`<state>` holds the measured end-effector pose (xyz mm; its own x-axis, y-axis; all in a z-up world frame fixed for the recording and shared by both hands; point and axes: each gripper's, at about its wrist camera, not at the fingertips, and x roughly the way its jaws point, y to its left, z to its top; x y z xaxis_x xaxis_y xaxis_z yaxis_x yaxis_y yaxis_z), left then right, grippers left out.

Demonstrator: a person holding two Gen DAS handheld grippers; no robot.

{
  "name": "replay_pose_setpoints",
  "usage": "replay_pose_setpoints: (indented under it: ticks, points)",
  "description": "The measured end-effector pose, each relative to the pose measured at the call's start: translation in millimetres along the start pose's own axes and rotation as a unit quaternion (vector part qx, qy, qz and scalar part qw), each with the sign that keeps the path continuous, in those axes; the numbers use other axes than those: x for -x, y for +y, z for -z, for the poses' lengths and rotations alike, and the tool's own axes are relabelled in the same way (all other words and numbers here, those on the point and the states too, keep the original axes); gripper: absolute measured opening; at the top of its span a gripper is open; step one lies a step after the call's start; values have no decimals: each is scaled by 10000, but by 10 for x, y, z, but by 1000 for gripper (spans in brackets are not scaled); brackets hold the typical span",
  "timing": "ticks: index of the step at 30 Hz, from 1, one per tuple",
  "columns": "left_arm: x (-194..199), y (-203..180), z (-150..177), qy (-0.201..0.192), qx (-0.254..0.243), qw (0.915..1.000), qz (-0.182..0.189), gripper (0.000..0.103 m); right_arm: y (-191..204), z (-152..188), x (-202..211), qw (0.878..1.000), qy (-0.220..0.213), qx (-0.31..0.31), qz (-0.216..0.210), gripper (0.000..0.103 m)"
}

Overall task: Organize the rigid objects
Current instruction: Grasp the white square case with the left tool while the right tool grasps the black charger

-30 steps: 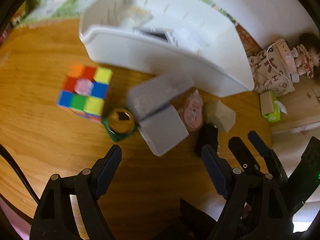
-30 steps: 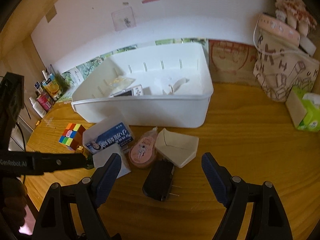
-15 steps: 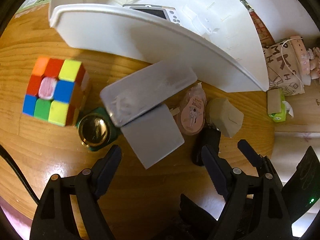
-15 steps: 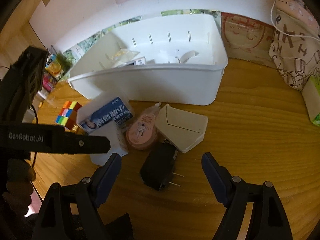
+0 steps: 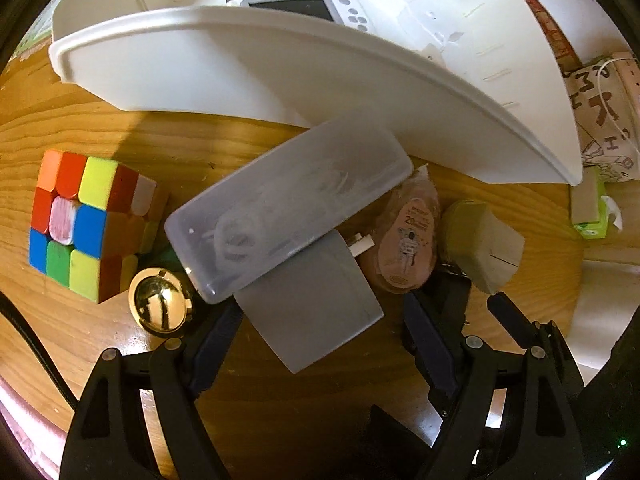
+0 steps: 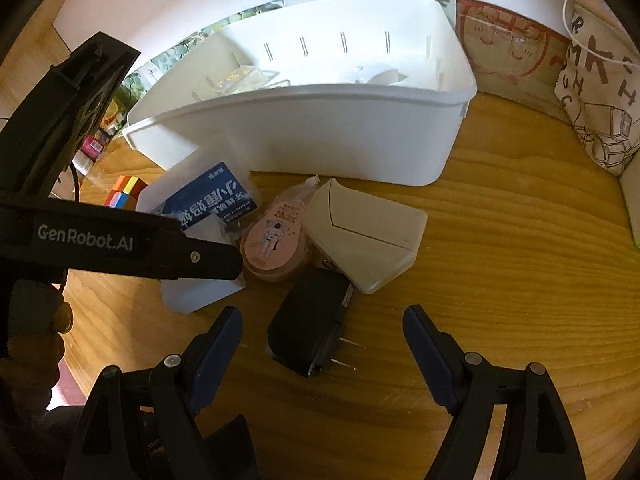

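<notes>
We are looking past the white bin to the clutter lying just in front of its near wall. Our left gripper is hanging spread wide, straddling the grey box (nearer to this hand), its long axis slanting. Our right gripper, also spread and empty, is facing the black plug.

Left gripper and right gripper gape wide (both empty)
</notes>
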<state>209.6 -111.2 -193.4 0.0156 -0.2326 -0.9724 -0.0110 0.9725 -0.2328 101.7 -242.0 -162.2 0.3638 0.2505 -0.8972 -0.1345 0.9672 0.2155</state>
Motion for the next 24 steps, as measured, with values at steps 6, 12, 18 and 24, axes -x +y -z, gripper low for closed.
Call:
replay_pose_setpoints:
  ticks: [6,12,18,24]
  points:
    - [-43,-14,-67,51,-18,9998,-184,84,9,-7,-73,9998,156,94,-97,79]
    - [-120,-143,-142,104,-91,9989,-446,84,16,6,-153,9991,362,165,-111,70]
    - [-131,-126,-172,114,32,9996,-260,78,38,24,-125,9990,348,270,-94,56]
    - [-108,32,-122,72,93,9997,-199,75,63,44,-117,9987,365,329,-122,55]
